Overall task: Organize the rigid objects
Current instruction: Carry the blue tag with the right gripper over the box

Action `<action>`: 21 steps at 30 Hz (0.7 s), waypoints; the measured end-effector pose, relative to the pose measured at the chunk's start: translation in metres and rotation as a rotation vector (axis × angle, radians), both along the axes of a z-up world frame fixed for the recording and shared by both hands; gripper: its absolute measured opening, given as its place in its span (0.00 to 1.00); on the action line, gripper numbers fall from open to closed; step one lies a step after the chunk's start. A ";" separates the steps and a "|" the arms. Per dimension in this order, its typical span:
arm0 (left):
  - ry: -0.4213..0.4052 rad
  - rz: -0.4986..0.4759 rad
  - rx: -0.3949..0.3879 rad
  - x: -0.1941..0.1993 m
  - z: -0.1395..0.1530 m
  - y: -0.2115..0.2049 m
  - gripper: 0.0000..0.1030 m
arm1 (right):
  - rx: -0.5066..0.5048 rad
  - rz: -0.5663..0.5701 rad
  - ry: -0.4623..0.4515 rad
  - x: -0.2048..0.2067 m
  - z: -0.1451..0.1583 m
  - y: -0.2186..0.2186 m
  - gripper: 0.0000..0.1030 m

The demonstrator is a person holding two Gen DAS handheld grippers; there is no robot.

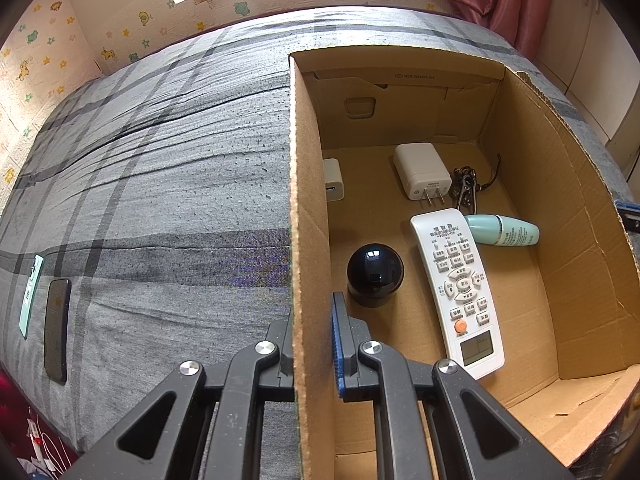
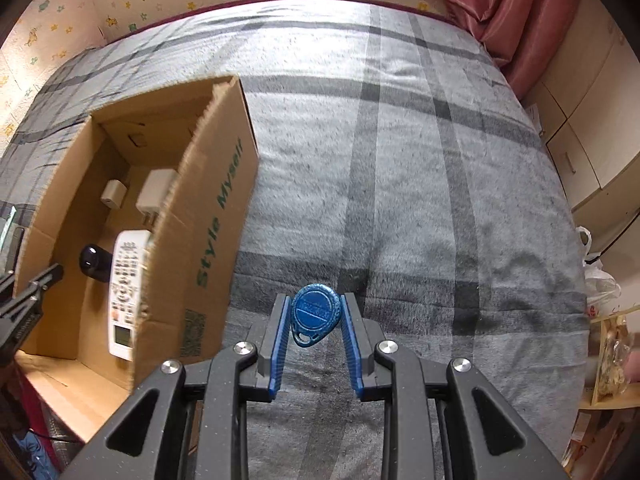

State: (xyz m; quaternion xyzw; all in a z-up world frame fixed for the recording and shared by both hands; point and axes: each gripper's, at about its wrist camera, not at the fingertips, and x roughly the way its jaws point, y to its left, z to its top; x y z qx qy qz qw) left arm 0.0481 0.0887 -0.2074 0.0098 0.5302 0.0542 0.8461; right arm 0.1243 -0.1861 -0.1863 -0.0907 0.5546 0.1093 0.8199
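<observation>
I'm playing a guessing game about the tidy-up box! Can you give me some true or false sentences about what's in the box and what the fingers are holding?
1. The right gripper is shut on a blue key fob. True.
2. The white remote control lies on the bedspread outside the box. False: it lies inside the cardboard box.
3. The left gripper is clamped on the box's side wall. True.
4. The black ball-shaped gadget is in the right gripper. False: it sits on the box floor, beside the remote.
5. A dark phone lies on the grey bedspread, outside the box. True.
6. The mint-green bottle stands upright. False: it lies on its side.
</observation>
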 end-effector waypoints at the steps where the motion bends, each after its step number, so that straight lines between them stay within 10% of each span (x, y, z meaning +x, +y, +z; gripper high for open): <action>1: 0.000 0.000 -0.001 0.000 0.000 0.000 0.12 | 0.000 0.005 -0.006 0.000 0.004 0.001 0.26; 21: 0.000 0.000 -0.001 0.000 0.000 0.000 0.12 | 0.032 0.114 -0.087 0.000 0.061 0.061 0.26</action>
